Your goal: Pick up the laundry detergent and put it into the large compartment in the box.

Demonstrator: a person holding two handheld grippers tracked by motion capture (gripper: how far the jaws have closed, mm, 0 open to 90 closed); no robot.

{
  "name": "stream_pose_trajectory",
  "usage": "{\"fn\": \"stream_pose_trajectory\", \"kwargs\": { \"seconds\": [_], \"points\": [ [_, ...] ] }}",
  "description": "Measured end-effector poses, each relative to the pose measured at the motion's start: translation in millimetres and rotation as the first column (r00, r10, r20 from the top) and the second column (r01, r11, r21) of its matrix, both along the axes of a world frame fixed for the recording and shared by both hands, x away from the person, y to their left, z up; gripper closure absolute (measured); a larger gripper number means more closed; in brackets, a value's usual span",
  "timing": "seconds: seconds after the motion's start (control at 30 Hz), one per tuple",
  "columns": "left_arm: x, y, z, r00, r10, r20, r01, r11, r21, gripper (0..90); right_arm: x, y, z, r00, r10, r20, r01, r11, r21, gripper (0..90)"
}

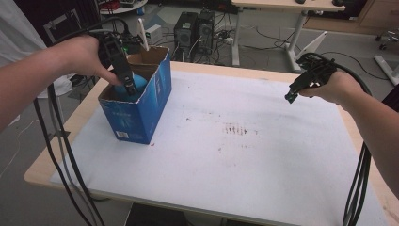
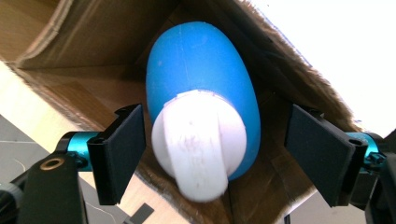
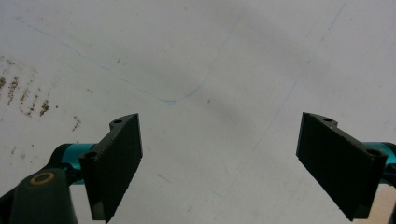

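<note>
Bottle (image 2: 201, 116), blue with a white cap (image 2: 198, 144), sits inside the open blue box (image 1: 141, 110), cap end toward my left gripper (image 2: 212, 154). I've got that gripper dipped into the box mouth, jaws spread wide on either side of the bottle, each pad standing clear of it with a gap; nothing gripped. Brown cardboard walls close in around the bottle, and the box's torn rim edges past my right pad (image 2: 320, 156).

Box stands at the table's (image 1: 226, 146) left side, near the far corner, one flap up at its far end. There's pale printing on its near face and a small white label at the lower corner, too small for me to read.

Right of the box, the white tabletop carries a patch of brownish marks (image 1: 235, 129). Well to the right of the box, my right gripper (image 1: 294, 94) hovers above the table, jaws wide apart and empty; through it I see bare white surface, faint blue pen lines (image 3: 177, 93) and those brown specks.

Behind the box, beyond the table, computer towers (image 1: 193, 28) and cables sit on the floor.
</note>
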State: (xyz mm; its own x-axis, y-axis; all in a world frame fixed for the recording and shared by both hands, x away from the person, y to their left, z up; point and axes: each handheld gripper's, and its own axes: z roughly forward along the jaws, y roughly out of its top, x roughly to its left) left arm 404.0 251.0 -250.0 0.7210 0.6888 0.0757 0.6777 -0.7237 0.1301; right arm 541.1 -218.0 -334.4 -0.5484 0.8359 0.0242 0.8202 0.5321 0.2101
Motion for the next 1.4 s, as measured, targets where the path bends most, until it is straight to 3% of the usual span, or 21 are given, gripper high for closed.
{"fn": "stream_pose_trajectory", "kwargs": {
  "seconds": [0.43,0.8,1.23,1.4],
  "points": [
    [-3.8,-4.6,27.0,0.9987,-0.035,0.038,0.034,0.9993,0.013,20.7,-1.0,-1.0,1.0,1.0,-0.003,-0.001,0.003,1.0,0.006,13.6],
    [-7.8,-21.4,48.9,0.9935,-0.088,0.072,0.087,0.9962,0.004,20.7,-1.2,-2.8,2.1,1.0,-0.009,0.0,0.009,1.0,0.013,13.6],
    [-8.8,-56.6,48.1,0.982,-0.174,0.075,0.175,0.9845,-0.011,20.7,-3.0,-4.6,5.5,0.9999,-0.011,0.009,0.011,1.0,0.021,13.6],
    [-7.7,-77.7,43.9,0.9734,-0.219,0.066,0.221,0.9752,-0.017,20.7,-4.7,-7.1,8.2,0.9998,-0.014,0.01,0.014,1.0,0.022,13.6]
  ]
}}
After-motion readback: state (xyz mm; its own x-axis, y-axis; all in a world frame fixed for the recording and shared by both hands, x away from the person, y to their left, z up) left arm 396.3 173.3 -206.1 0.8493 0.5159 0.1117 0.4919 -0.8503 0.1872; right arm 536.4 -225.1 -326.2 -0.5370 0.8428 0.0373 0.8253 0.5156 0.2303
